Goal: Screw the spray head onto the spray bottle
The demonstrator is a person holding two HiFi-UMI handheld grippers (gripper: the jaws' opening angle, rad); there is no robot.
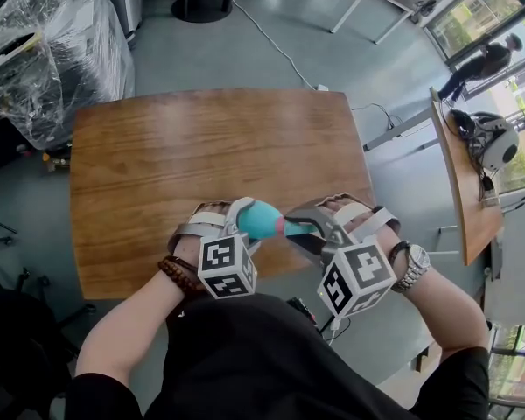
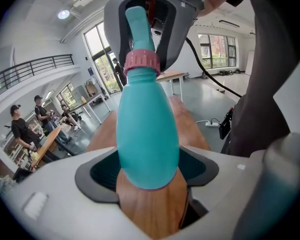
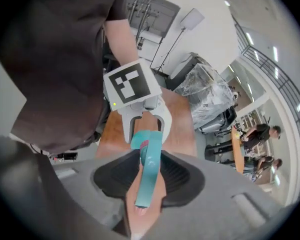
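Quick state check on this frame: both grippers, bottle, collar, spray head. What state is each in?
left gripper: closed on the spray bottle, around its body.
right gripper: closed on the spray head.
spray bottle: held in the air, roughly level, neck toward the right gripper.
pink collar: at the bottle's neck; how far it is threaded can't be told.
spray head: seated in the collar, in line with the bottle.

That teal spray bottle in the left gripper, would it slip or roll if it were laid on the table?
The spray bottle looks smooth, glossy and tapered, so it probably slides easily in a grip. Its round body would likely roll on the table. It seems light plastic; contents unseen.
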